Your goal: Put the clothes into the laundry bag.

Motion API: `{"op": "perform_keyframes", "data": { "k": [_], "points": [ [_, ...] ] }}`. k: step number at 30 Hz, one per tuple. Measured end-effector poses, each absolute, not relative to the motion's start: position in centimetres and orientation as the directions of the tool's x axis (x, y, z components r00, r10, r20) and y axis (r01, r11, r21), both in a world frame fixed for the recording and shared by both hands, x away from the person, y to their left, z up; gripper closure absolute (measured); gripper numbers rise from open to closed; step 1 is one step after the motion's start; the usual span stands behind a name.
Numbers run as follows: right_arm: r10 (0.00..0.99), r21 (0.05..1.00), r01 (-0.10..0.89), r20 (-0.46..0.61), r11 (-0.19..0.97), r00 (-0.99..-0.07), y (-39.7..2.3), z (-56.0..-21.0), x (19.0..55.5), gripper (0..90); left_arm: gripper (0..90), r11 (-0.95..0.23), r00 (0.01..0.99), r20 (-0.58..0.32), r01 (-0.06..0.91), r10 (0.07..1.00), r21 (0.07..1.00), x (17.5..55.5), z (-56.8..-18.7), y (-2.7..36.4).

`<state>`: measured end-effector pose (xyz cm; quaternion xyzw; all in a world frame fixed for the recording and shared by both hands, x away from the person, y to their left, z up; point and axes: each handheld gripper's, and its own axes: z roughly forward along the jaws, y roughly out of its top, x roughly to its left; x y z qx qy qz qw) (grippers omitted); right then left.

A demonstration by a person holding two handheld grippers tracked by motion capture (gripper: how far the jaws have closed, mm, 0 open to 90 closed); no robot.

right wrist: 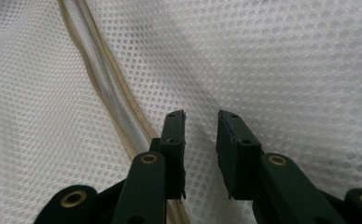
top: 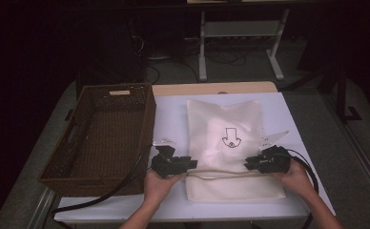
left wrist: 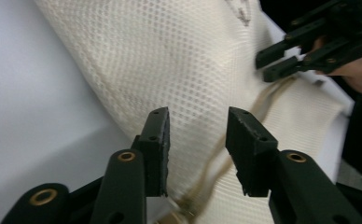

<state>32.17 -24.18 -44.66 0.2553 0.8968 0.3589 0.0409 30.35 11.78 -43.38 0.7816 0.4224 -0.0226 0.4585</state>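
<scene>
- The left tongs (top: 189,164) and right tongs (top: 248,163) face each other over the near end of the white mesh bag (top: 226,129); both stand parted, gripping nothing.
- The bag lies flat on the counter (top: 171,121), right of the wicker basket (top: 102,138).
- Its tan zipper (top: 219,173) runs crosswise between the two tips, just beside each.
- Both hands rest low, wrists level.
</scene>
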Motion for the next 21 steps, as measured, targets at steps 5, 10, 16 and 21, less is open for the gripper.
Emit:
{"op": "perform_keyframes", "data": {
  "k": [5, 10, 16, 21],
  "points": [
    [0.492, 0.65, 0.434, 0.105, 0.624, -0.864, -24.2, -44.9, 32.3, 75.7, 73.6, -0.302, 0.647, -0.353, 0.68, 0.676, 0.668, 30.4, -44.8, 11.7],
    [0.498, 0.633, 0.439, 0.095, 0.638, -0.862, -24.1, -45.1, 32.1, 77.0, 72.7, -0.347, 0.668, -0.297, 0.653, 0.682, 0.674, 30.2, -45.3, 11.5],
    [0.506, 0.654, 0.433, 0.088, 0.62, -0.858, -24.7, -45.4, 31.7, 78.7, 75.0, -0.392, 0.703, -0.224, 0.598, 0.675, 0.699, 29.9, -45.5, 11.4],
    [0.519, 0.692, 0.439, 0.108, 0.573, -0.848, -25.5, -44.9, 31.3, 72.6, 69.9, -0.43, 0.734, -0.148, 0.535, 0.663, 0.727, 29.1, -44.8, 11.4]
  ]
}}
